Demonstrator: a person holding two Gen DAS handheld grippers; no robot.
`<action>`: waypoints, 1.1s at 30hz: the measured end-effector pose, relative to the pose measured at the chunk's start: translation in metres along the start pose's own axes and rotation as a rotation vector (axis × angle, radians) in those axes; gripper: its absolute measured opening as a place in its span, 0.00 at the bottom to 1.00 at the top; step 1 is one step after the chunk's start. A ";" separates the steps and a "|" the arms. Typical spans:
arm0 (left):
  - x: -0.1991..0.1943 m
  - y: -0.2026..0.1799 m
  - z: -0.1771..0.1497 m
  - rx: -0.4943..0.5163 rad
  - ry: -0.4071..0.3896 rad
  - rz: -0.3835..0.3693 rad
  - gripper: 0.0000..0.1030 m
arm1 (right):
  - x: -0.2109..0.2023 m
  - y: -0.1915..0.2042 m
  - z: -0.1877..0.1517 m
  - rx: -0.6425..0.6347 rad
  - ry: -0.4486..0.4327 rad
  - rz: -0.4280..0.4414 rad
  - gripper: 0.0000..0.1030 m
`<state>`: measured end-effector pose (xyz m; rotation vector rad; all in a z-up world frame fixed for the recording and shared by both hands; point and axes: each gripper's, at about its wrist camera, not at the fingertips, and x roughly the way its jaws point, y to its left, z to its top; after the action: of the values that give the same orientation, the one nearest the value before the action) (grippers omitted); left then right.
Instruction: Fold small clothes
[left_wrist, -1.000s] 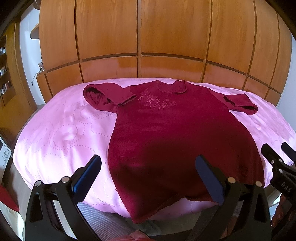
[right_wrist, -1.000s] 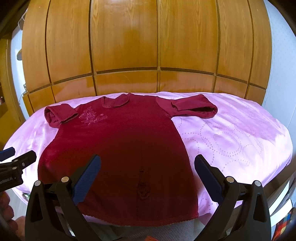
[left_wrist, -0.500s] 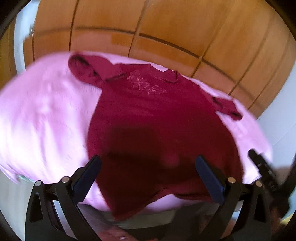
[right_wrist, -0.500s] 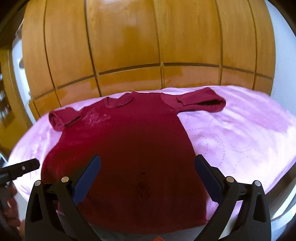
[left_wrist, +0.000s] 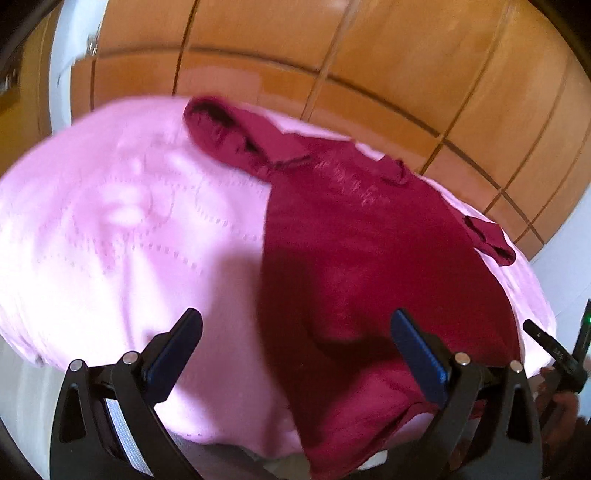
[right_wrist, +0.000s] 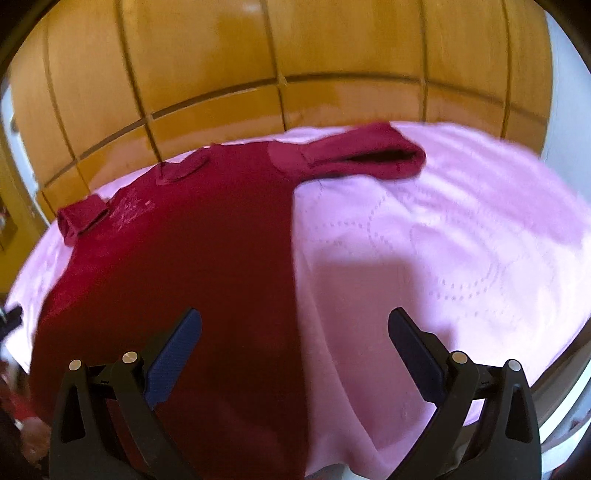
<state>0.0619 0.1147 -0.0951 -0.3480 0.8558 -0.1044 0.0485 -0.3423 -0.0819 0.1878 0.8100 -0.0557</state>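
Note:
A dark red small dress (left_wrist: 369, 258) lies flat, front up, on a pink quilted bedspread (left_wrist: 110, 240); it also shows in the right wrist view (right_wrist: 192, 258). Its sleeves are folded up near the shoulders: one (left_wrist: 229, 136) at the left, one (right_wrist: 362, 158) at the right. My left gripper (left_wrist: 295, 336) is open and empty above the dress's left side edge near the hem. My right gripper (right_wrist: 293, 336) is open and empty above the dress's right side edge. The right gripper's tip also shows at the edge of the left wrist view (left_wrist: 554, 350).
A wooden panelled wardrobe (right_wrist: 295, 55) stands right behind the bed. The bedspread (right_wrist: 443, 258) drops off at the near edge below both grippers. A white wall (left_wrist: 569, 258) is at the right.
Both grippers have moved forward over the bed and spread apart, left gripper swinging left, right gripper swinging right, each now over a side edge of the dress. The dress has not moved.

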 end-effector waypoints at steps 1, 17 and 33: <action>0.003 0.006 0.000 -0.027 0.015 -0.035 0.98 | 0.004 -0.005 0.000 0.027 0.017 0.032 0.97; 0.020 0.019 -0.018 -0.058 0.060 -0.242 0.87 | 0.032 -0.002 0.006 0.076 0.127 0.171 0.65; 0.021 -0.016 -0.019 0.173 0.253 -0.329 0.08 | 0.026 -0.013 0.000 0.090 0.198 0.270 0.22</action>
<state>0.0617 0.0895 -0.1163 -0.3142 1.0253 -0.5336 0.0651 -0.3541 -0.1023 0.3903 0.9740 0.1834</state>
